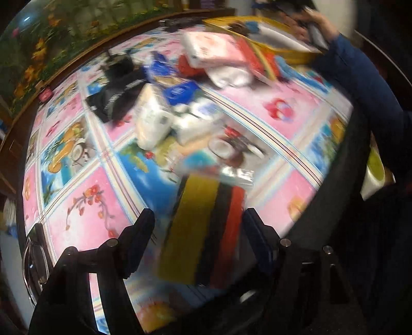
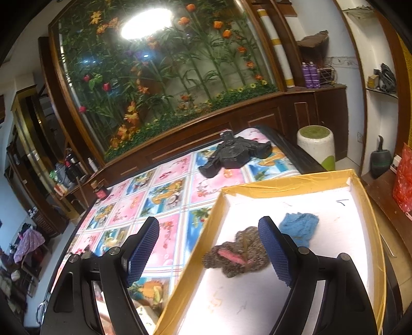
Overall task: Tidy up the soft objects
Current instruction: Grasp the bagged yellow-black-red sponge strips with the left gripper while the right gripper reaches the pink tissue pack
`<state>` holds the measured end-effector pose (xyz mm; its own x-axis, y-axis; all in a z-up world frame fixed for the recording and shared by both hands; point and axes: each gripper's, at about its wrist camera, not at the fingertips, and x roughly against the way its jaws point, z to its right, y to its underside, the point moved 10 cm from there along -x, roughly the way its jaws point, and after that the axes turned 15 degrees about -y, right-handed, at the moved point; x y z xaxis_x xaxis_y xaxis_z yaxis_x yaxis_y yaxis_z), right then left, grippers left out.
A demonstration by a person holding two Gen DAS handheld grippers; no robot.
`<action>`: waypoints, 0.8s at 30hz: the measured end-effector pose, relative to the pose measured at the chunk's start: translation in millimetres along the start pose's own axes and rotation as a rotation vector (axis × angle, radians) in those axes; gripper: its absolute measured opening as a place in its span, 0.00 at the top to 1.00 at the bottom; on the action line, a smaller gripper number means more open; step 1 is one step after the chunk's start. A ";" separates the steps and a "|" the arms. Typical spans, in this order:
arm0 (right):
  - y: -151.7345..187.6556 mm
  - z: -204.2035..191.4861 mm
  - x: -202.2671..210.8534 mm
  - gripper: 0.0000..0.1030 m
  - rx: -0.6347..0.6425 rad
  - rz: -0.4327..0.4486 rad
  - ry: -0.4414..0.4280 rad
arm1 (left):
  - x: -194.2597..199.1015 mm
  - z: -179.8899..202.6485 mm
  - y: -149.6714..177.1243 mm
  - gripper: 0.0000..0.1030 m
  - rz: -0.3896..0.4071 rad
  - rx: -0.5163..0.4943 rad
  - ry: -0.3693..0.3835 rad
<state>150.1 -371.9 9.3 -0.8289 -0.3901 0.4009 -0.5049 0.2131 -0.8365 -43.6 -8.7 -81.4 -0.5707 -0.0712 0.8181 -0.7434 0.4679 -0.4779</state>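
My left gripper [image 1: 198, 229]: jaws spread, tilted down over the table; the view is blurred.
Between my left jaws: a striped yellow, black and red soft pack in clear wrap [image 1: 203, 226] lies on the cloth in the gap; I cannot tell if a pad touches it.
Table: a pink and blue flowered tablecloth [image 1: 85, 214] covers it.
Middle heap: just beyond the striped pack, white soft packets [image 1: 152, 121], a blue packet [image 1: 180, 90] and a black strapped fabric item [image 1: 116, 92] to their left.
Far heap: a pink and white wrapped pack [image 1: 213, 49] rests on red and white soft things, close to the yellow-rimmed box [image 1: 291, 58].
Far right: a hand [image 1: 309, 23] in a dark blue sleeve [image 1: 360, 77] is at the box.
My right gripper [image 2: 216, 247]: jaws spread wide with nothing between them, poised above the box's near left wall.
Box: the yellow-rimmed shallow cardboard box with a white floor [image 2: 283, 296] sits at the right of the table.
Sorted inside: a brown knitted cloth with a pink strip [image 2: 237, 255] on the floor, a blue knitted cloth [image 2: 300, 226] just to its far right.
Far table end: a black plastic gripper-like device [image 2: 231, 154] lies on the cloth.
Beyond: a glass-fronted panel of artificial flowers [image 2: 164, 77] in dark wood.
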 end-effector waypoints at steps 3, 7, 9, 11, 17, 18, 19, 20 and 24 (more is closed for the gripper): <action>9.1 -19.6 -8.6 0.21 0.007 -0.048 -0.100 | -21.4 -32.1 -9.8 0.30 -0.037 0.225 -0.021; 32.9 -74.4 -22.8 0.21 0.110 -0.165 -0.296 | -40.2 -66.9 -21.8 0.31 -0.048 0.442 -0.134; 51.4 -105.9 -26.3 0.21 0.208 -0.234 -0.381 | -45.2 -70.3 -27.9 0.30 -0.052 0.478 -0.157; 75.3 -138.1 -25.0 0.21 0.340 -0.303 -0.450 | -47.2 -69.5 -32.1 0.31 -0.050 0.485 -0.154; 133.6 -188.3 -20.9 0.08 0.745 -0.389 -0.427 | -47.3 -69.1 -33.1 0.31 -0.041 0.492 -0.120; 139.9 -189.1 -24.0 0.08 0.790 -0.397 -0.402 | -44.9 -68.3 -31.4 0.31 -0.042 0.491 -0.101; 144.3 -188.1 -28.5 0.08 0.822 -0.404 -0.372 | -42.2 -67.3 -30.1 0.31 -0.048 0.487 -0.073; 149.7 -190.3 -32.7 0.08 0.839 -0.412 -0.348 | -34.7 -61.3 -27.0 0.30 -0.048 0.477 -0.020; 161.4 -191.9 -49.2 0.11 0.826 -0.441 -0.335 | -3.0 -64.2 -18.8 0.29 -0.001 0.441 0.009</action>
<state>63.2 -146.4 -73.7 -0.4322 -0.5443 0.7190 -0.3202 -0.6527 -0.6866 -5.5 39.3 -54.3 -0.5687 -0.0630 0.8201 -0.8225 0.0473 -0.5667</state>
